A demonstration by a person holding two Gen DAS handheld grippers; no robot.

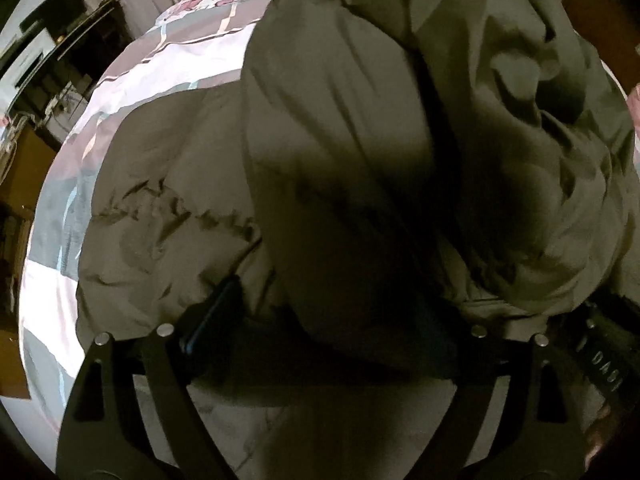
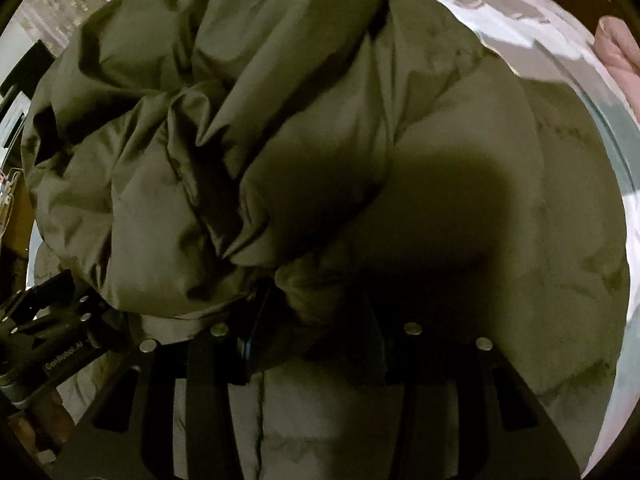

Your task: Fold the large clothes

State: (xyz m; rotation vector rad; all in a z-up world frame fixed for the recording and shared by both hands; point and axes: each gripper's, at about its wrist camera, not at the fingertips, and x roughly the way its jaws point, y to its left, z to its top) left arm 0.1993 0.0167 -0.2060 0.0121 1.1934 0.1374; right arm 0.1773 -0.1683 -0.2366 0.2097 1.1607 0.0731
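Supporting surface: a bed (image 1: 132,76), covered with a patchwork sheet (image 1: 52,280) in white, grey, pale blue and dusty pink panels. Lying directly on it — a bulky olive-green padded jacket (image 1: 360,120), bunched and folded over itself, taking up most of the visible surface. A pink cloth (image 2: 618,46) lies at the bed's far right edge, apart from the jacket.

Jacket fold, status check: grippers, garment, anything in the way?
Left gripper open, jacket bulging between its fingers. Right gripper grips a jacket fold. Jacket bunched on bedspread. Nothing in the way.
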